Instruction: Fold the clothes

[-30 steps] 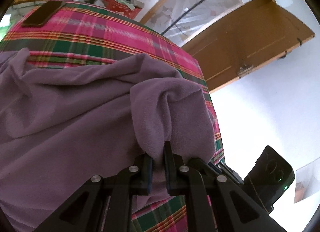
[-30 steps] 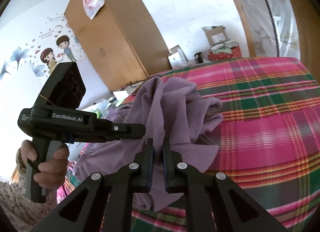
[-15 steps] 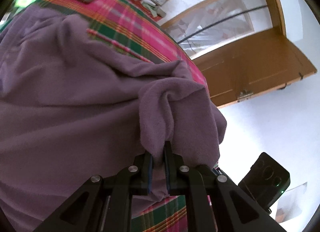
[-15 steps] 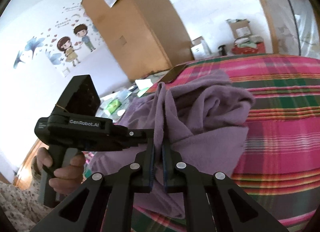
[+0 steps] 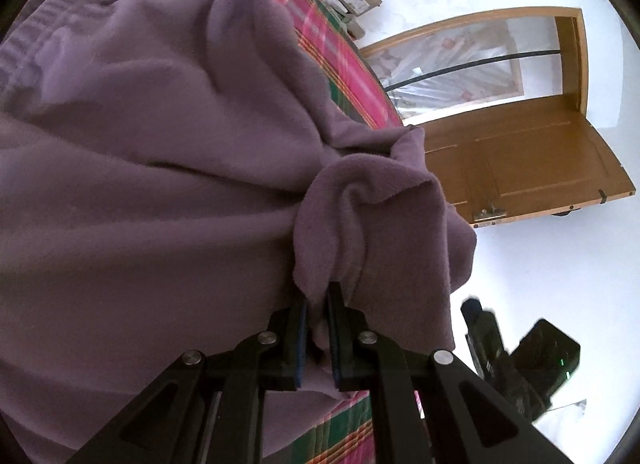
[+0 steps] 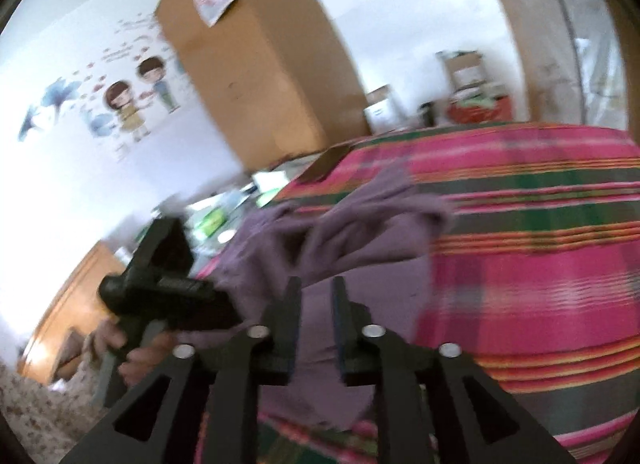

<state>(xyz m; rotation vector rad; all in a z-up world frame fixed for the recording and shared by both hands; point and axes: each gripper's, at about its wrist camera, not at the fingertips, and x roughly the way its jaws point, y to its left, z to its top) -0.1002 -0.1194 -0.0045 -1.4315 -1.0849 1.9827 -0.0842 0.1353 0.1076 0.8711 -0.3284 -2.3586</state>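
L gripper (image 5: 317, 318): fingers clamped on a bunched fold of the purple fleece garment (image 5: 160, 184). R gripper (image 6: 316, 304): fingers apart, opening, nothing pinched; fabric lies beyond them. Garment sprawls on the pink-and-green plaid bed cover (image 6: 540, 248), w/ a brown wooden door (image 5: 520, 168) behind.

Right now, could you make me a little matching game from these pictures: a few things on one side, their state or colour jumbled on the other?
Things:
1. left tool
2. right tool
3. soft purple fleece garment
4. plaid bed cover

States:
A. pink and green stripes
B. opening, nothing pinched
C. clamped on a bunched fold
D. lying rumpled on the bed

Pairs: 1-C, 2-B, 3-D, 4-A
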